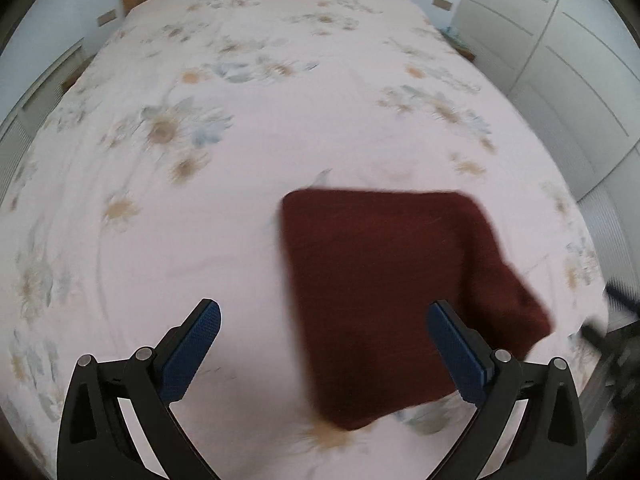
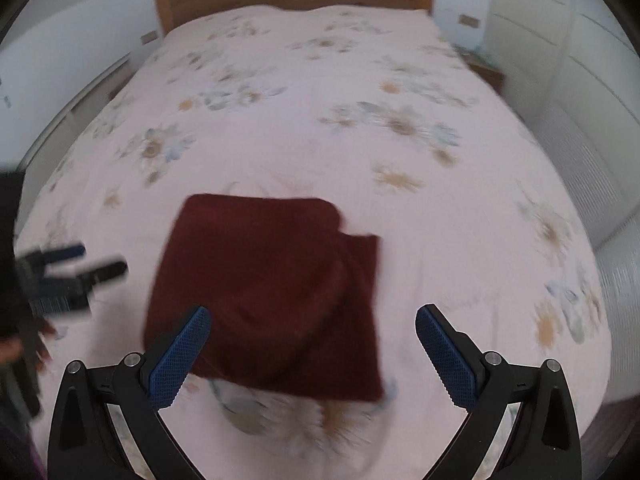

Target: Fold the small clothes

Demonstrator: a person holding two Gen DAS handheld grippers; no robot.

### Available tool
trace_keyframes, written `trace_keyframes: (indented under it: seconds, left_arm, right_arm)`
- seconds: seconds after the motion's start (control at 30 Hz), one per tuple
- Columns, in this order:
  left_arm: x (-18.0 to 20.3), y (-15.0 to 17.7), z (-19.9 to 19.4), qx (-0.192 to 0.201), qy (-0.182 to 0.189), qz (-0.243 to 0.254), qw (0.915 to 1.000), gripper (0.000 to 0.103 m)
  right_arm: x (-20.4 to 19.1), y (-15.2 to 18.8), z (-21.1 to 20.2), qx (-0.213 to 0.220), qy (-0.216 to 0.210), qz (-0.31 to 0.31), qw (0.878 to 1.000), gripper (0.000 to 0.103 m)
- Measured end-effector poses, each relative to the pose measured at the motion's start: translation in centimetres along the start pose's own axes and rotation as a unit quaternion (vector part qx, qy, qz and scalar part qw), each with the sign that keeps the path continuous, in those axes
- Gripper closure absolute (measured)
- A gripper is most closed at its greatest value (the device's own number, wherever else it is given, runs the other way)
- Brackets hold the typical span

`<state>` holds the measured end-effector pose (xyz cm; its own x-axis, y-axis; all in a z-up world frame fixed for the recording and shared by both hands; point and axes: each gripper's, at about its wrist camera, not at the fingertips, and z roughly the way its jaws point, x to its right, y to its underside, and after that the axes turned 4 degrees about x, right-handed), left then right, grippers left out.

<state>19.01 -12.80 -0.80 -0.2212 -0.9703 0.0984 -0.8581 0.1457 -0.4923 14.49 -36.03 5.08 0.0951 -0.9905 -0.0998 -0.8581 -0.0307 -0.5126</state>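
Evidently the maroon cloth (image 2: 268,292), lying already folded on the bed (image 2: 460,216) near its foot, is being left alone; both the left gripper (image 1: 324,356) and right gripper (image 2: 312,354) are being held wide open and empty, best lifted straight clear so no layer is dragged.

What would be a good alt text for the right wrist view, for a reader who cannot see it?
A folded dark red cloth lies on a floral bedspread, just ahead of the open right gripper, which holds nothing. The left gripper shows blurred at the left edge.
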Motion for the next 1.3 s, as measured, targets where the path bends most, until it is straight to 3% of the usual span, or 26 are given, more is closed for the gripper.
trace_keyframes:
  seconds: [0.07, 0.17, 0.27, 0.4, 0.57, 0.67, 0.93, 1.3]
  left_arm:
    - [-1.4, 1.2, -0.3, 0.003, 0.0, -0.012, 0.9999, 0.001]
    - [-3.0, 2.8, -0.8, 0.009, 0.001, -0.029, 0.9995, 0.001]
    - [-3.8, 3.8, -0.9, -0.006, 0.015, -0.029, 0.9994, 0.001]
    - [-4.3, 4.6, -0.7, -0.01, 0.022, -0.037, 0.999, 0.001]
    - [-4.1, 5.2, -0.2, -0.017, 0.029, -0.038, 0.9987, 0.001]
    - [-3.9, 5.4, 0.1, -0.02, 0.028, -0.038, 0.9987, 0.001]
    - [-3.0, 5.3, -0.1, -0.015, 0.034, -0.025, 0.999, 0.001]
    - [-1.4, 5.6, 1.0, -0.029, 0.046, -0.015, 0.9984, 0.001]
  right_arm:
    - [-1.2, -1.5, 2.0, -0.029, -0.017, -0.008, 0.999, 0.009]
    - [-2.4, -2.2, 6.1, -0.087, -0.032, -0.006, 0.996, 0.014]
    - [-2.6, -1.1, 9.3, -0.134, -0.015, -0.005, 0.991, 0.028]
    - [-1.0, 1.7, 11.4, -0.169, -0.016, 0.018, 0.985, 0.033]
    - [1.4, 3.6, 11.6, -0.17, -0.061, 0.064, 0.981, 0.066]
    - [2.1, 3.6, 10.4, -0.149, -0.069, 0.066, 0.984, 0.077]
    - [5.0, 3.0, 6.3, -0.1, -0.069, 0.078, 0.99, 0.081]
    - [7.4, 7.8, 9.1, -0.139, -0.025, 0.081, 0.987, 0.08]
